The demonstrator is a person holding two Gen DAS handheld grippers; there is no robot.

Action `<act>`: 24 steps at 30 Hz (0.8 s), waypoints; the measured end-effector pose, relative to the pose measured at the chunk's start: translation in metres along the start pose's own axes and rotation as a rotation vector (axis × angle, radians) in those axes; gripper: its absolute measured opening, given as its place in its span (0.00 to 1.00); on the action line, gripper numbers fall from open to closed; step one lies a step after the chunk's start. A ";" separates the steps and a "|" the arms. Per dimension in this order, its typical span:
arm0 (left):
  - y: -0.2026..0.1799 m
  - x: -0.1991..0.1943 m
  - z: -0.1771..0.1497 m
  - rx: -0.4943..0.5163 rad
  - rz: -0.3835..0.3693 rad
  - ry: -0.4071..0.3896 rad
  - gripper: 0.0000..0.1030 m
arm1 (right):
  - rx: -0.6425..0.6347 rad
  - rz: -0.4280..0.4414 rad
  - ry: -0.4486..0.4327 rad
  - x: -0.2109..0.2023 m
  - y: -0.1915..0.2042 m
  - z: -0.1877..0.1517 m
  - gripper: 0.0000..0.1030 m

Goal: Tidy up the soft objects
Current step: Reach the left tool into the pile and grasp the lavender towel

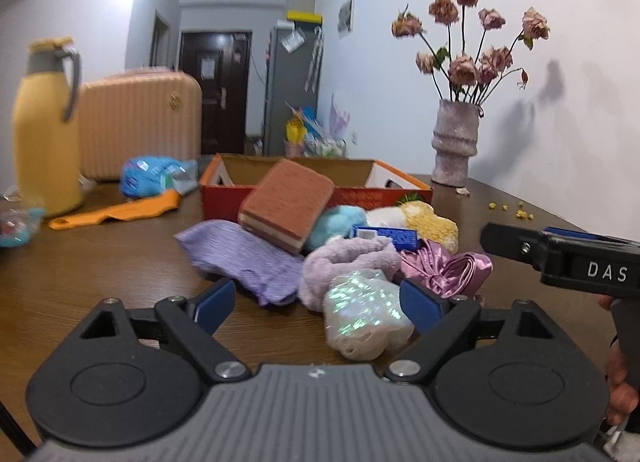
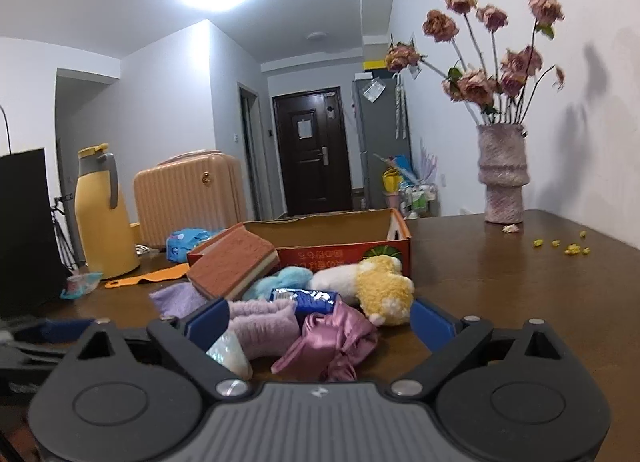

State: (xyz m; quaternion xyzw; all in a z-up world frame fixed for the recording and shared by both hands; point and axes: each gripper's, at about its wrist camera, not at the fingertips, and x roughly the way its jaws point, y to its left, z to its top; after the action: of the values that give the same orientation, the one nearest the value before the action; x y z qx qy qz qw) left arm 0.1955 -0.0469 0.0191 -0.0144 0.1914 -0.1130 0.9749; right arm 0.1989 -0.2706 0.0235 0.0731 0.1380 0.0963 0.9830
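Note:
A pile of soft things lies on the brown table in front of an orange cardboard box (image 1: 280, 197) (image 2: 344, 254). It holds a brown sponge (image 1: 286, 203) (image 2: 232, 264), a purple cloth (image 1: 240, 258), a lilac fluffy scrunchie (image 1: 344, 262) (image 2: 260, 328), an iridescent white item (image 1: 362, 312) (image 2: 230, 356), a pink satin piece (image 1: 448, 268) (image 2: 332, 340), a yellow-white plush (image 1: 428, 223) (image 2: 380, 288), a blue fluffy ball (image 1: 340, 221) (image 2: 280, 280) and a blue packet (image 1: 390, 236) (image 2: 308, 300). My left gripper (image 1: 316, 304) is open, with the iridescent item between its fingers. My right gripper (image 2: 320, 322) is open around the pink satin piece and scrunchie.
A yellow thermos (image 1: 46, 129) (image 2: 104, 213), a peach suitcase (image 1: 140, 123) (image 2: 188, 197), a blue wipes pack (image 1: 154, 175) and an orange strip (image 1: 116, 213) stand at the left. A vase of dried roses (image 1: 456, 141) (image 2: 504, 177) stands back right, with yellow crumbs (image 2: 568, 248) near it.

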 end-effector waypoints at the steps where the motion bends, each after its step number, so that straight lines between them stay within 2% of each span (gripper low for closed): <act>1: -0.001 0.008 0.002 -0.002 -0.016 0.015 0.88 | 0.006 0.012 0.007 0.007 -0.001 0.003 0.90; 3: -0.005 0.024 0.004 0.005 -0.033 0.063 0.87 | 0.020 0.041 0.022 0.020 -0.004 0.010 0.79; 4: -0.008 0.032 0.004 0.013 -0.035 0.088 0.78 | 0.030 0.056 0.034 0.028 -0.004 0.014 0.76; 5: -0.010 0.039 0.003 0.025 -0.035 0.118 0.69 | 0.041 0.071 0.048 0.036 -0.004 0.018 0.68; 6: -0.011 0.045 0.002 0.035 -0.047 0.149 0.48 | 0.054 0.083 0.065 0.042 -0.004 0.021 0.61; 7: -0.009 0.048 0.002 0.034 -0.076 0.179 0.35 | 0.071 0.096 0.085 0.049 -0.003 0.023 0.57; 8: -0.005 0.048 0.002 0.021 -0.095 0.192 0.34 | 0.096 0.116 0.110 0.056 0.000 0.025 0.52; 9: 0.001 0.045 0.002 0.007 -0.095 0.194 0.34 | 0.117 0.142 0.127 0.060 0.004 0.025 0.52; 12: 0.024 0.035 0.005 -0.009 -0.004 0.168 0.34 | 0.130 0.227 0.169 0.072 0.018 0.021 0.52; 14: 0.042 0.036 0.007 -0.027 0.084 0.154 0.41 | 0.098 0.194 0.210 0.087 0.026 0.015 0.51; 15: 0.049 0.038 0.008 -0.037 0.114 0.154 0.53 | 0.095 0.162 0.231 0.094 0.026 0.012 0.52; 16: 0.055 0.040 0.010 -0.048 0.140 0.154 0.58 | 0.107 0.134 0.253 0.102 0.024 0.009 0.53; 17: 0.058 0.040 0.012 -0.056 0.152 0.148 0.58 | 0.135 0.115 0.271 0.109 0.018 0.007 0.53; 19: 0.057 0.037 0.021 -0.074 0.136 0.117 0.58 | 0.148 0.095 0.278 0.114 0.013 0.005 0.53; 21: 0.054 0.037 0.029 -0.084 0.085 0.099 0.58 | 0.136 0.103 0.285 0.117 0.012 0.004 0.53; 24: 0.044 0.057 0.039 -0.105 -0.015 0.171 0.55 | 0.130 0.119 0.303 0.126 0.009 0.007 0.51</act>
State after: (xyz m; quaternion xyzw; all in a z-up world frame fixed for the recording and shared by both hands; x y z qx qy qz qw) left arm 0.2708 -0.0177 0.0310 -0.0571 0.2796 -0.1107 0.9520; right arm 0.3178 -0.2359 -0.0005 0.1292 0.2857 0.1553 0.9368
